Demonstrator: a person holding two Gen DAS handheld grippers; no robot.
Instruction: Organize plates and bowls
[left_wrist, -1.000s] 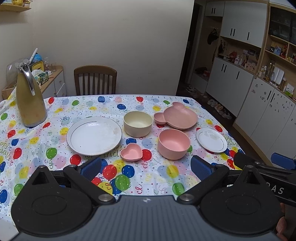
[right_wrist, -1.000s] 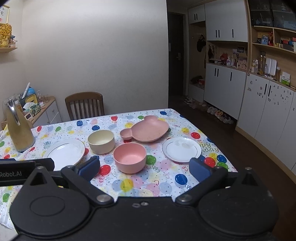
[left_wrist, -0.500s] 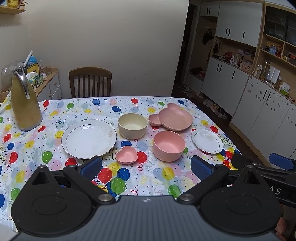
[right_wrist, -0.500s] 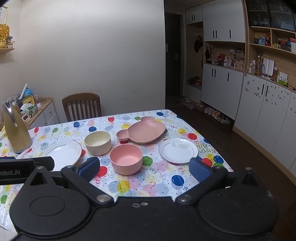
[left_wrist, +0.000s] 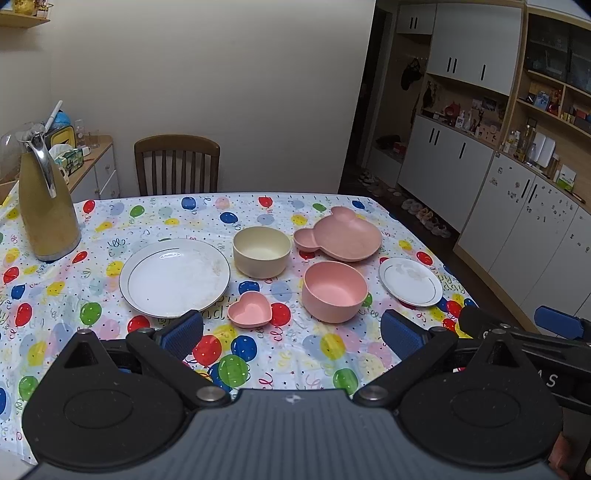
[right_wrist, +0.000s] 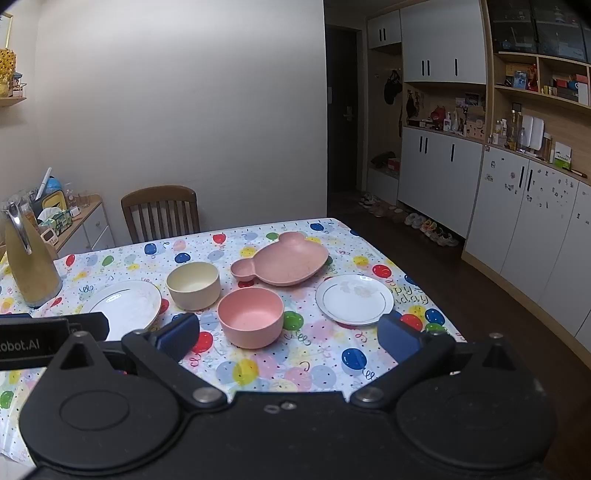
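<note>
On the balloon-print tablecloth lie a large white plate (left_wrist: 174, 277), a cream bowl (left_wrist: 261, 251), a pink bowl (left_wrist: 334, 291), a small pink heart dish (left_wrist: 250, 308), a pink bear-shaped plate (left_wrist: 341, 235) and a small white plate (left_wrist: 410, 281). My left gripper (left_wrist: 291, 334) is open and empty above the near table edge. My right gripper (right_wrist: 288, 338) is open and empty, in front of the pink bowl (right_wrist: 250, 322) and small white plate (right_wrist: 354, 298). The cream bowl (right_wrist: 193, 285), bear plate (right_wrist: 284, 260) and large plate (right_wrist: 123, 303) also show there.
A tall yellow thermos jug (left_wrist: 46, 210) stands at the table's back left. A wooden chair (left_wrist: 177, 164) is behind the table. A side cabinet (left_wrist: 94, 166) with clutter is at the left, white cupboards (left_wrist: 517, 210) at the right.
Both grippers have pulled back and risen a little, so the dishes sit lower and farther in view. No dish has moved.
</note>
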